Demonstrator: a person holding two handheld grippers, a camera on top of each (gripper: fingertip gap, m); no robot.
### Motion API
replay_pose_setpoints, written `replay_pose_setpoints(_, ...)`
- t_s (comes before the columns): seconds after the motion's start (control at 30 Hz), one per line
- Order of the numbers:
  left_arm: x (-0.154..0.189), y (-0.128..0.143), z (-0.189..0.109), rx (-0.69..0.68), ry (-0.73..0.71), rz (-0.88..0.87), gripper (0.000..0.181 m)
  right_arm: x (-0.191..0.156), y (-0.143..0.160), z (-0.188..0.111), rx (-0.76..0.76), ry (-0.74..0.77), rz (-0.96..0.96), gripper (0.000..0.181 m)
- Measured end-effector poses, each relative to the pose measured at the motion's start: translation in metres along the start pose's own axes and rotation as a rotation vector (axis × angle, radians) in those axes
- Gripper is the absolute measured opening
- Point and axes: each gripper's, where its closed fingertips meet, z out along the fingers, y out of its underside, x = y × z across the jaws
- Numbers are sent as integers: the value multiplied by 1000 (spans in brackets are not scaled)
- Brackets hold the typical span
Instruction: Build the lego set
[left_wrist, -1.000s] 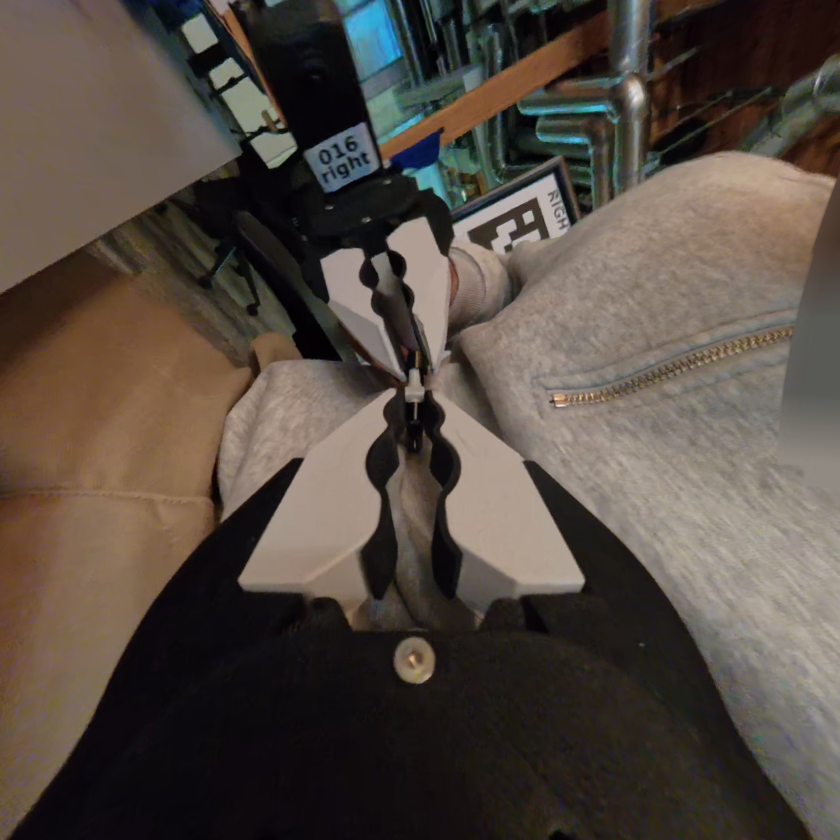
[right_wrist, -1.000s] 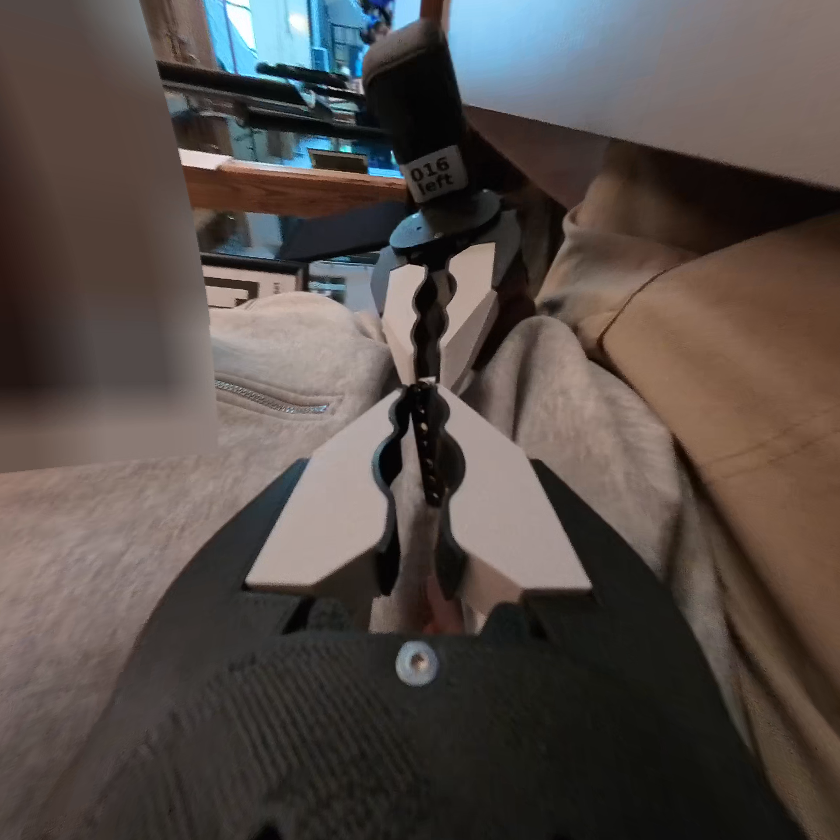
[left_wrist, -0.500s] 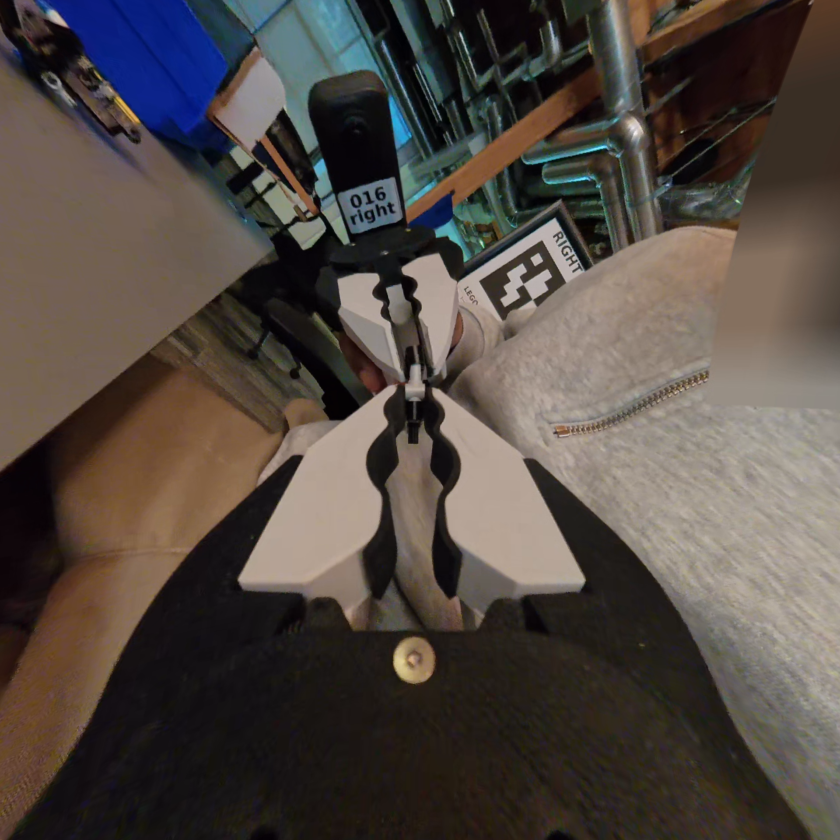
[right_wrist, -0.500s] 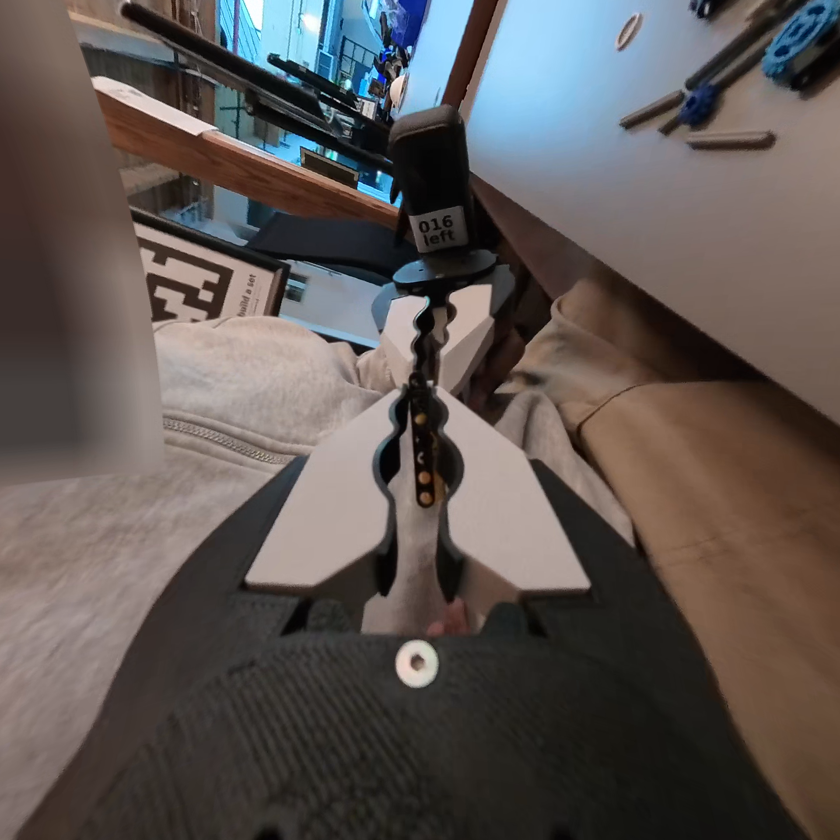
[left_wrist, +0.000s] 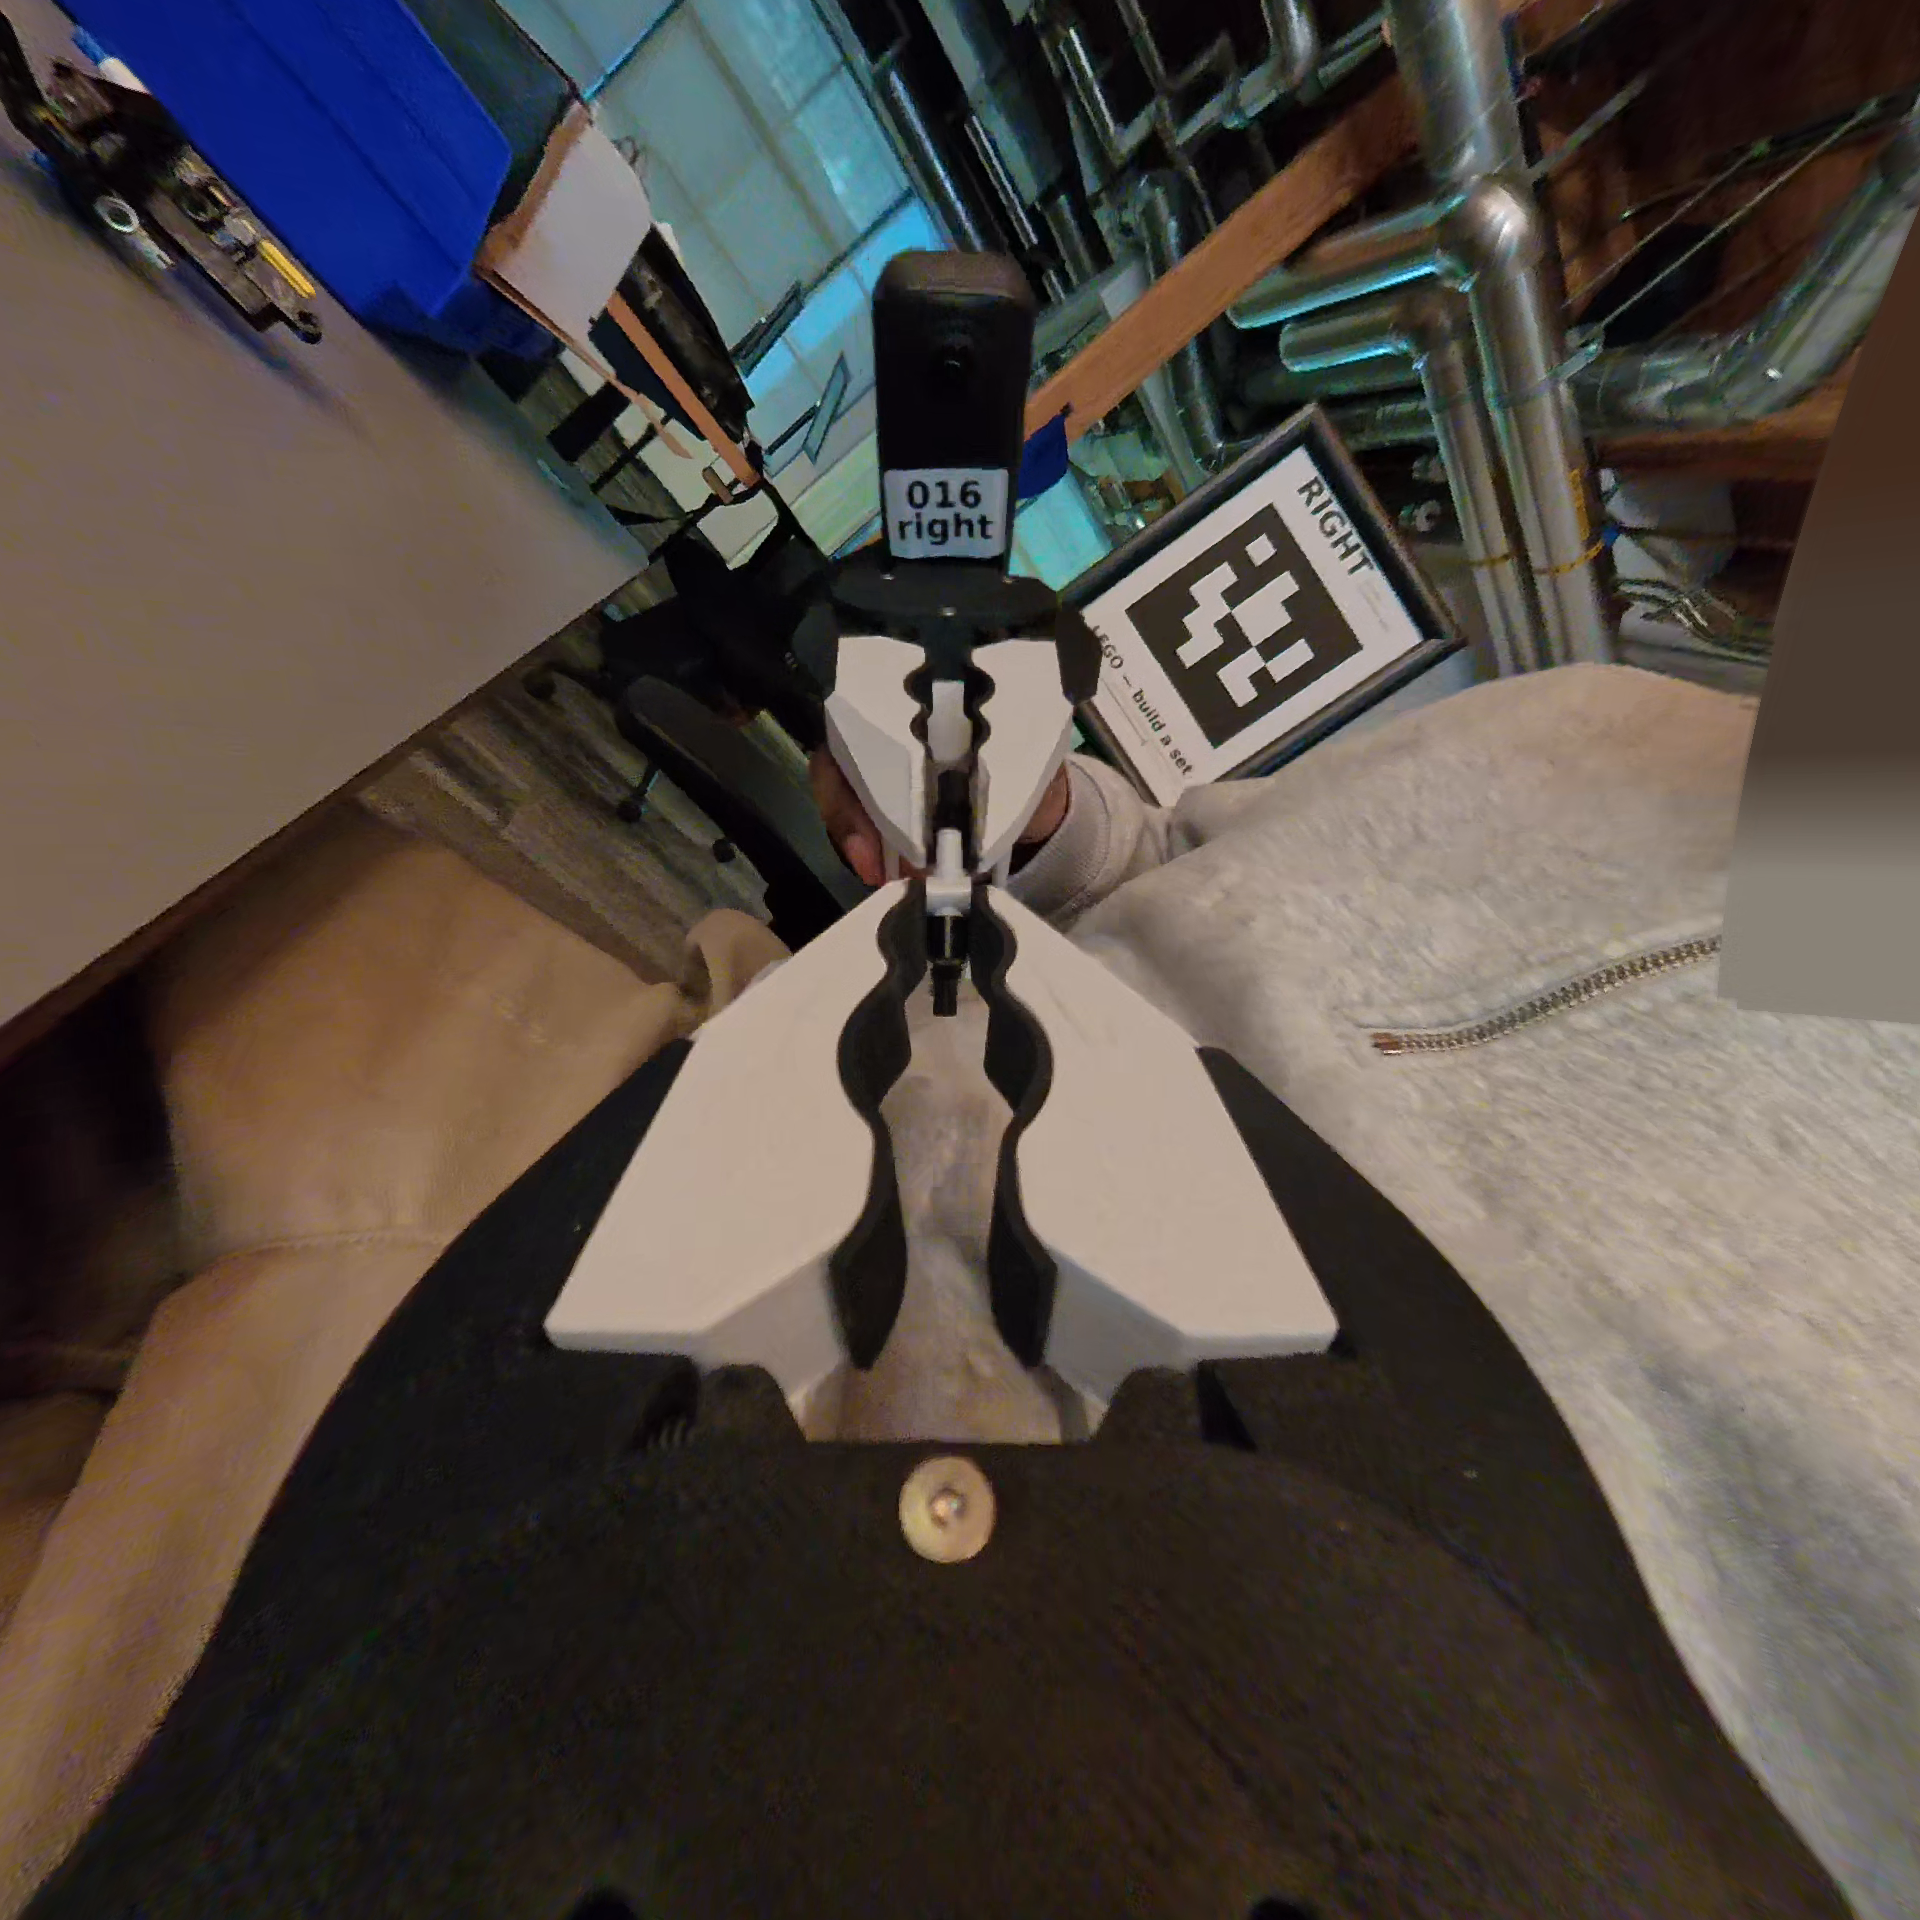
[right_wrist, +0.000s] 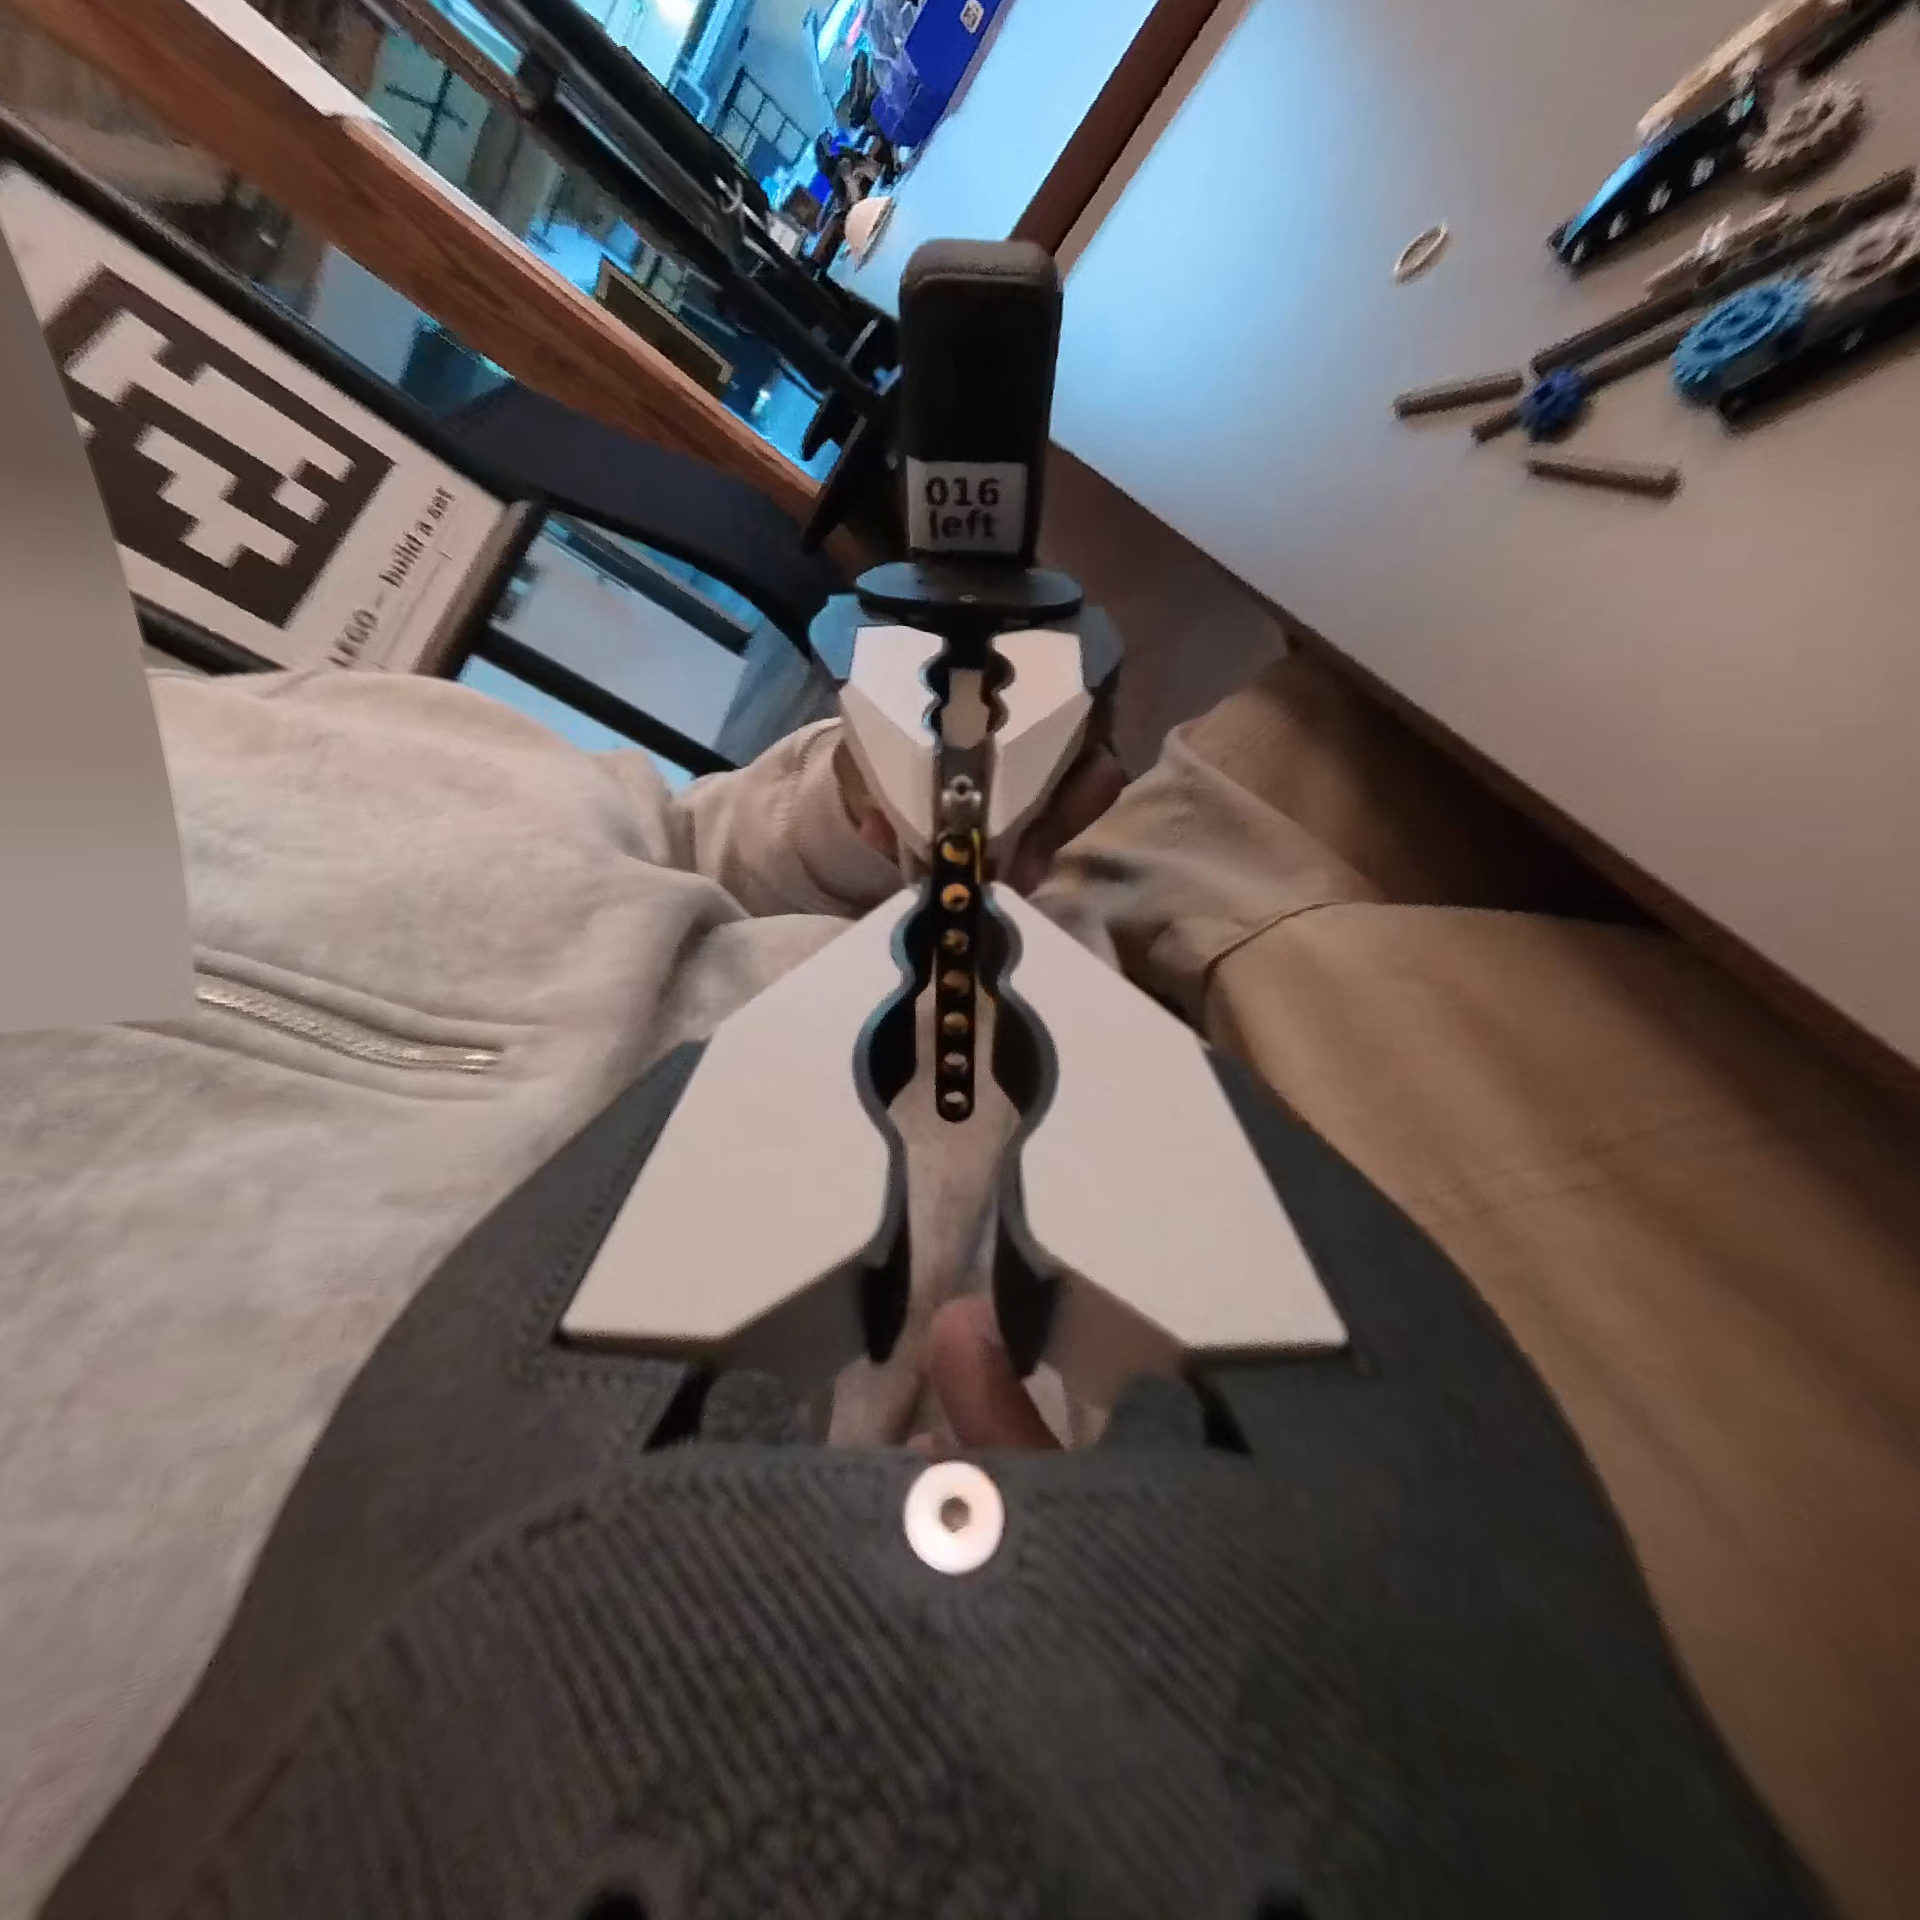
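Note:
Both grippers meet tip to tip above a person's lap. My right gripper (right_wrist: 956, 906) is shut on a thin black lego beam (right_wrist: 955, 1023) with a row of holes that show yellowish. The beam runs along its jaws and sticks out toward the left gripper (right_wrist: 964, 823). My left gripper (left_wrist: 945, 914) is shut on a small black pin with a white connector (left_wrist: 945, 891) at its tip. The connector touches the end of the piece in the right gripper (left_wrist: 948, 857). How the two pieces join is hidden between the fingertips.
A person's grey zip sweatshirt (left_wrist: 1455, 1195) and tan trousers (right_wrist: 1558, 1195) lie below the grippers. A white table (right_wrist: 1299, 343) carries loose parts: blue gears (right_wrist: 1745, 332), dark axles (right_wrist: 1600, 475) and black beams. A blue bin (left_wrist: 312, 135) and a framed marker sign (left_wrist: 1247, 623) stand behind. Only a small space, under 4 cm, lies between the two pairs of fingers.
Both grippers have lifted and tilted together, still tip to tip. The table top and its loose parts have come into view. Both grips are unchanged.

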Motion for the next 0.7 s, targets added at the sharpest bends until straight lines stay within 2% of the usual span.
replay_pose_setpoints(0.1,3,-6,-5,42,17,9,4,4,-19,-14,163,33,-103,4)
replay_pose_setpoints(0.2,12,-20,-14,116,52,53,4,11,-39,-38,381,119,-348,4)
replay_pose_setpoints(0.27,21,-29,-21,170,80,111,4,15,-39,-43,455,174,-530,4)
replay_pose_setpoints(0.37,24,-38,-26,210,76,163,4,5,-36,-38,415,265,-712,4)
replay_pose_setpoints(0.47,20,-43,-26,216,49,191,4,30,-38,-48,360,653,-914,4)
replay_pose_setpoints(0.5,19,-44,-25,214,47,194,4,37,-35,-49,332,733,-955,5)
replay_pose_setpoints(0.7,0,-55,-16,176,84,116,4,63,-25,-55,245,896,-909,4)
